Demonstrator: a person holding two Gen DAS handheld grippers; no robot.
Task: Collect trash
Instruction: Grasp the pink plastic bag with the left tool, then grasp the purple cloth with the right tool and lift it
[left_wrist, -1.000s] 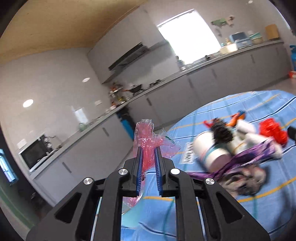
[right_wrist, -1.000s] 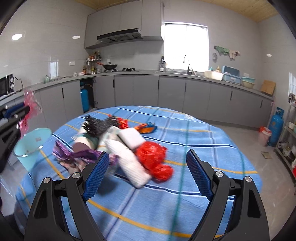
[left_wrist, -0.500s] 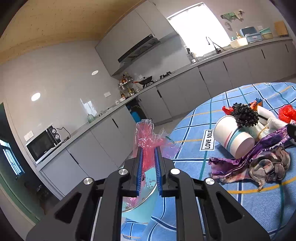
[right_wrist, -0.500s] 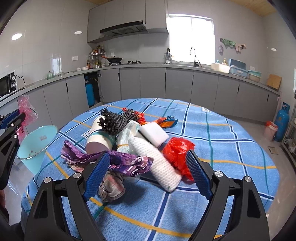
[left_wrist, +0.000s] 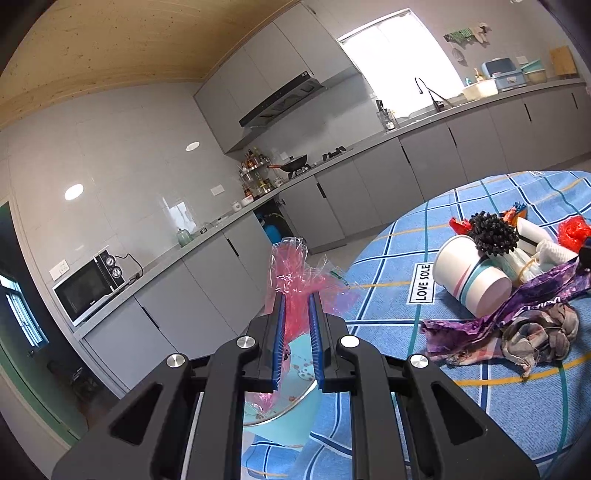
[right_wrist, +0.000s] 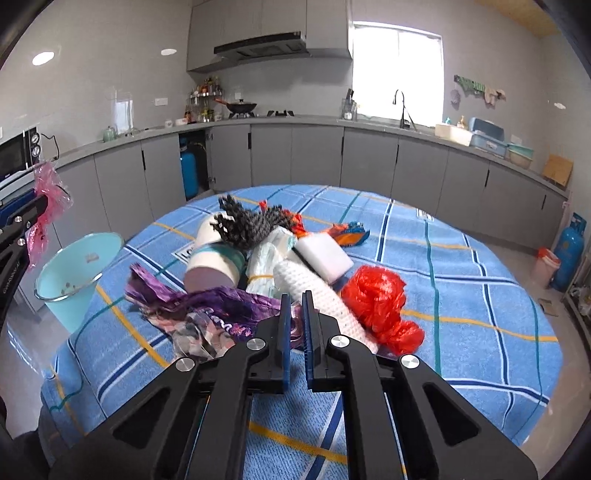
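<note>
My left gripper (left_wrist: 295, 295) is shut on a crumpled pink plastic film (left_wrist: 291, 273) and hangs over a light-blue bin (left_wrist: 291, 421) beside the table. From the right wrist view the bin (right_wrist: 74, 291) stands off the table's left edge, with the left gripper (right_wrist: 38, 203) above it. My right gripper (right_wrist: 294, 297) has its jaws closing tight on the near edge of a purple wrapper (right_wrist: 207, 299) in the trash pile. The pile also holds a paper cup (right_wrist: 214, 262), a black mesh scrubber (right_wrist: 255, 221), a white knit roll (right_wrist: 314, 291) and a red plastic bag (right_wrist: 376, 295).
The round table (right_wrist: 461, 277) wears a blue checked cloth. A white block (right_wrist: 325, 254), a tissue pack (right_wrist: 269, 254), an orange-blue wrapper (right_wrist: 351, 232) and a grey rag (left_wrist: 539, 332) lie in the pile. Grey cabinets ring the room; a blue gas cylinder (right_wrist: 570, 251) stands right.
My right gripper's jaws went from wide apart to pinched on the purple wrapper, after coming closer to the pile. The left gripper swung left over the bin, still holding the pink film.
</note>
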